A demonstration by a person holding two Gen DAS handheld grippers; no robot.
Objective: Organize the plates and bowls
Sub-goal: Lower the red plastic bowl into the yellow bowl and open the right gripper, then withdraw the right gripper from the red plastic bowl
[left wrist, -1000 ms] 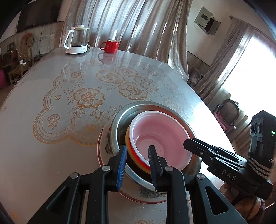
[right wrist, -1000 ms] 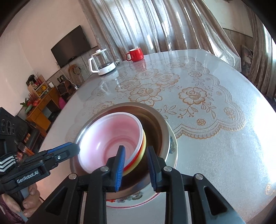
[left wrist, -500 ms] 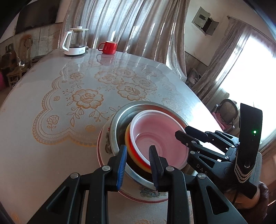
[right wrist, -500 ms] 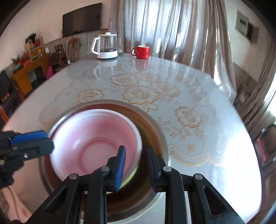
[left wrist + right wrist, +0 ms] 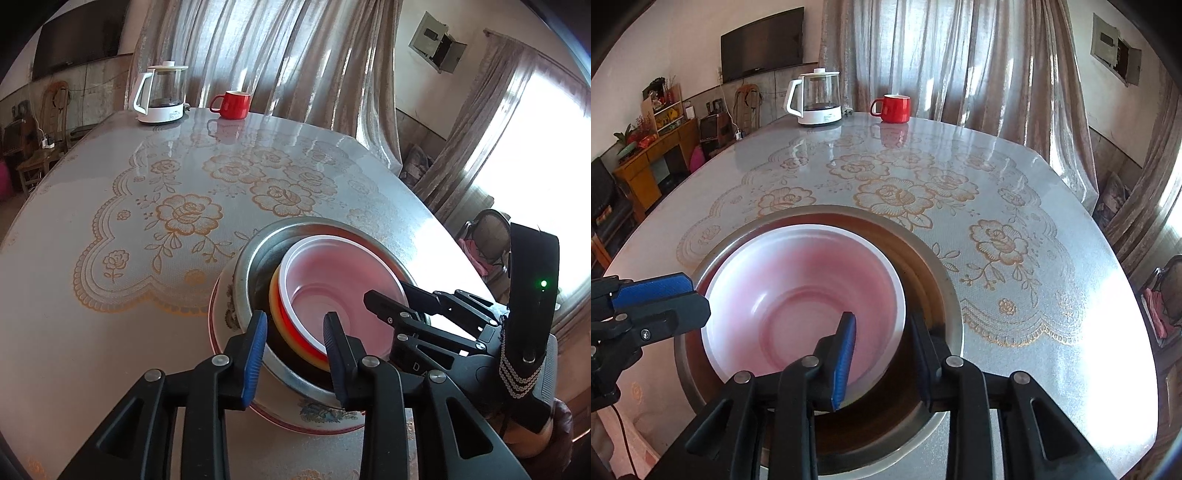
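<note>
A stack sits on the table: a floral plate at the bottom, a steel bowl on it, and nested plastic bowls inside, the top one white with a pink inside. My left gripper is open over the near rims, one jaw outside the steel bowl, one over the plastic bowls. My right gripper is open and straddles the pink bowl's near-right rim inside the steel bowl. It also shows in the left wrist view, reaching over the stack from the right.
A glass kettle and a red mug stand at the table's far edge. The tablecloth has a gold rose pattern. Curtains, a chair and a window lie to the right; cabinets stand on the left.
My right gripper has swung in over the stack and now straddles the pink bowl's rim. My left gripper has stayed nearly still, with its jaws a little wider.
</note>
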